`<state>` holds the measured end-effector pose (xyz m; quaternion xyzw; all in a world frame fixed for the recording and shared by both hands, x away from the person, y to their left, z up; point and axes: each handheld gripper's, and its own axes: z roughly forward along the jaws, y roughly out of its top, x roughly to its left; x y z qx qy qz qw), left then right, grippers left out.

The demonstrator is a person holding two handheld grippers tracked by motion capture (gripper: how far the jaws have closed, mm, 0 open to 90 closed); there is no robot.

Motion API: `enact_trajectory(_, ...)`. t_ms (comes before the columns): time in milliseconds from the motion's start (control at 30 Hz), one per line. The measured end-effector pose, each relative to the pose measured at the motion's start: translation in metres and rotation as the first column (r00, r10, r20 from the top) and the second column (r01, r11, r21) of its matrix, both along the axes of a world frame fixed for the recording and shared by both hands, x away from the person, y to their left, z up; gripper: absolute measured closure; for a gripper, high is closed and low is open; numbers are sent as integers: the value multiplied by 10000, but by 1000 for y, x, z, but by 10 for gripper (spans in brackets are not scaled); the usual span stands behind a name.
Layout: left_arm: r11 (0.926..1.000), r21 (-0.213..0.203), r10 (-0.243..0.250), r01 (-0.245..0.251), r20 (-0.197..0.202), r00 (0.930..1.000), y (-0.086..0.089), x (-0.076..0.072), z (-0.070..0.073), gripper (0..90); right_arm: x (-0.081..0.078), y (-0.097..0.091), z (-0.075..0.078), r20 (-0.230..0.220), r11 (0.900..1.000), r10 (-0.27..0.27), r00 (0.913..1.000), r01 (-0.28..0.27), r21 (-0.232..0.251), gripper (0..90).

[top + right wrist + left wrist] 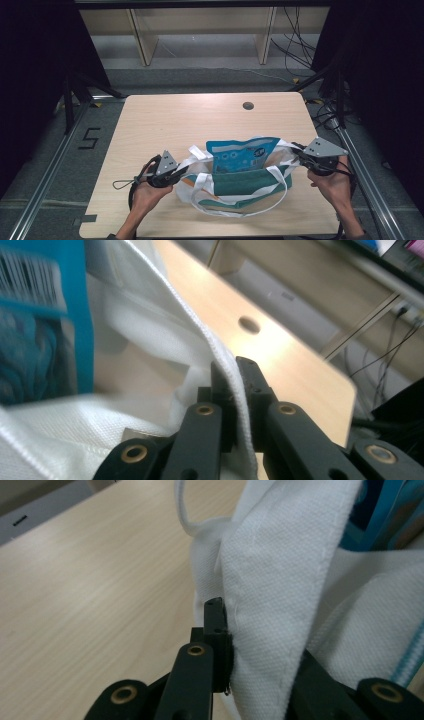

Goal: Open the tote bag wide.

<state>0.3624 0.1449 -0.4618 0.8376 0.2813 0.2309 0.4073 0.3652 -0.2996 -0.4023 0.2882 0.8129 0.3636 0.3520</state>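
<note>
A white and green cloth tote bag (240, 182) lies on the wooden table (165, 120) near its front edge, white handles looped at its front. A blue snack pouch (242, 154) sticks out of its mouth. My left gripper (181, 172) is shut on the bag's left edge; in the left gripper view its jaws pinch the white fabric (270, 605). My right gripper (298, 159) is shut on the bag's right edge, and the white hem (220, 357) runs between its closed jaws (235, 371). The pouch (35, 320) shows blurred at the left of the right gripper view.
The table has a round cable hole (248, 105) near its far edge. Wooden shelf legs (142, 40) and cables (295, 45) stand on the floor behind. Metal rails (45, 180) run along both sides of the table.
</note>
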Motion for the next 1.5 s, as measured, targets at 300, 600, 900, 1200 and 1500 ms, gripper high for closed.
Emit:
enact_trajectory(300, 9987, 488, -123, 157, -694, 9975, -10, 2, -31, 839, 13, -1, -43, -1499, 9975, 182, 9885, -282, -649, 876)
enact_trajectory(600, 9961, 866, -91, 156, -751, 9971, -12, 3, -46, 845, 15, 4, -76, -2906, 9918, 112, 9568, -476, -1186, 876)
enact_trajectory(900, 9952, 965, -53, 135, -841, 9964, -10, 7, -50, 845, 22, 3, -86, -3248, 9948, 209, 9455, -520, -873, 877)
enact_trajectory(1200, 9939, 1070, 306, -260, -419, 9987, -11, 19, -53, 842, 34, 9, -89, -3054, 9947, 22, 9522, -334, -971, 877)
enact_trajectory(1500, 9912, 1234, 522, -472, -375, 9979, -8, 12, -33, 564, 23, -7, -58, -2732, 9930, -589, 9602, 845, 827, 606)
